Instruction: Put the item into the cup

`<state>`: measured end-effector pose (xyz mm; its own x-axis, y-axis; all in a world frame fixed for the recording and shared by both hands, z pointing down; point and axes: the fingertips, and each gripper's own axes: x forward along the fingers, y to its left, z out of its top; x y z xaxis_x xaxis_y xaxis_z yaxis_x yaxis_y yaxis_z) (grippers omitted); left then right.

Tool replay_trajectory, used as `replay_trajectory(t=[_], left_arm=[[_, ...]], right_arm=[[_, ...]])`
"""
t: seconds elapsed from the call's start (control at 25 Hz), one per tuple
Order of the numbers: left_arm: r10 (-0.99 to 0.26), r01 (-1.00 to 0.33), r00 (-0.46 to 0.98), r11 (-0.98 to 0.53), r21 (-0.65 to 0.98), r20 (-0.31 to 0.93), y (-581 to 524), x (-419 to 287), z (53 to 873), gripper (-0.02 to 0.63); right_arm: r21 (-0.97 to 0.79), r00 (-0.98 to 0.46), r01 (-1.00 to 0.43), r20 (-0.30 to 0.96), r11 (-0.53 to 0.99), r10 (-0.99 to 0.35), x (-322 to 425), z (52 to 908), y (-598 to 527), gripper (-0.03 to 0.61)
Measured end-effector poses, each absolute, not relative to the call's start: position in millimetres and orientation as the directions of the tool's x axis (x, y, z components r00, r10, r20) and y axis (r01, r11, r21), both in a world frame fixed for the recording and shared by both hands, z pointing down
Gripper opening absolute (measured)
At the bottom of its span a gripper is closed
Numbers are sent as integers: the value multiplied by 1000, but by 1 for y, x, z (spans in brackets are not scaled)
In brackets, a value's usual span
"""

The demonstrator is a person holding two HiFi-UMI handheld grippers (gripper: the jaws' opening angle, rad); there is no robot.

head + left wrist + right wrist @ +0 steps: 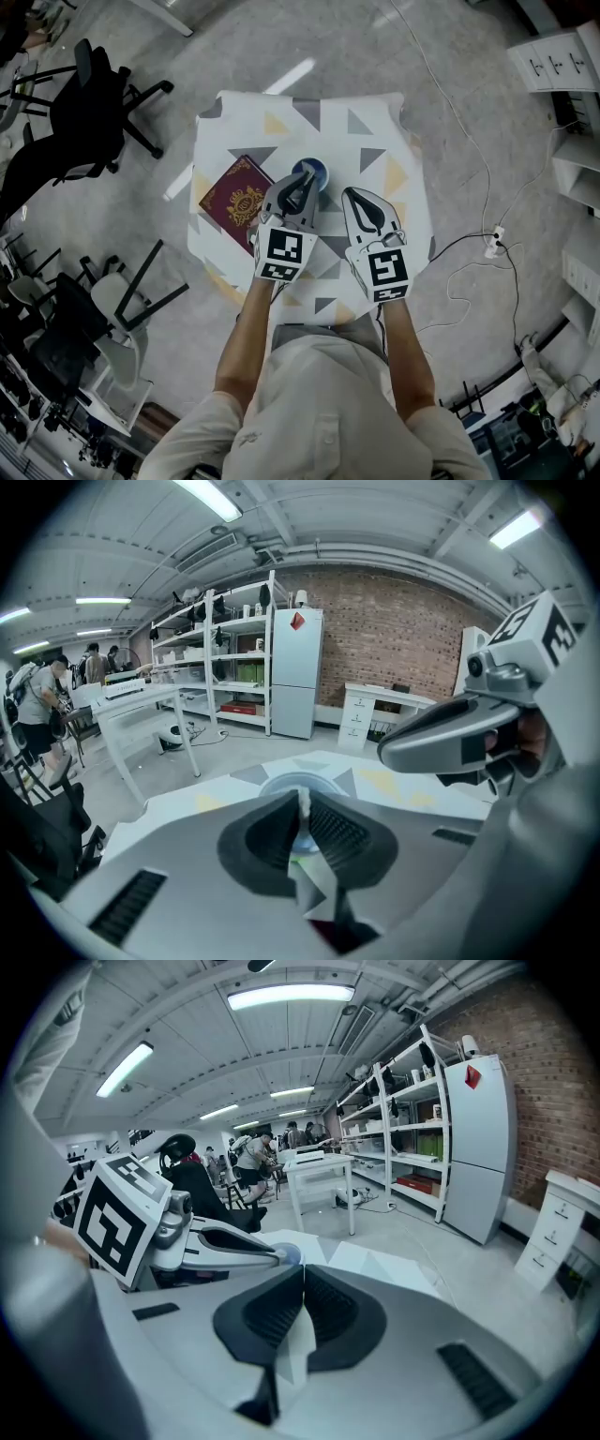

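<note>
The left gripper pinched a small white item over the blue cup; releasing it seemed next. The right gripper was closed, empty.

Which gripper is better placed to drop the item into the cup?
Left. The left gripper is shut on a small white item right at the cup. The right gripper is shut, empty, off to the side.
</note>
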<state>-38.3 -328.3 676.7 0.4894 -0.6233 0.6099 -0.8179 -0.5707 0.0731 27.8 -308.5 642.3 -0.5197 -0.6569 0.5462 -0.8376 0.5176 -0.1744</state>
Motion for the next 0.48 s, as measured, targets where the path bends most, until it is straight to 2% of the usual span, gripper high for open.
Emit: replay_trajectory(t=[0.48], left_arm=[[-622,-821,483,-567,71,616,-328,-37,676,71]], right_arm=[[-162,-504,-846,551,507,-665,33,639,-306,9]])
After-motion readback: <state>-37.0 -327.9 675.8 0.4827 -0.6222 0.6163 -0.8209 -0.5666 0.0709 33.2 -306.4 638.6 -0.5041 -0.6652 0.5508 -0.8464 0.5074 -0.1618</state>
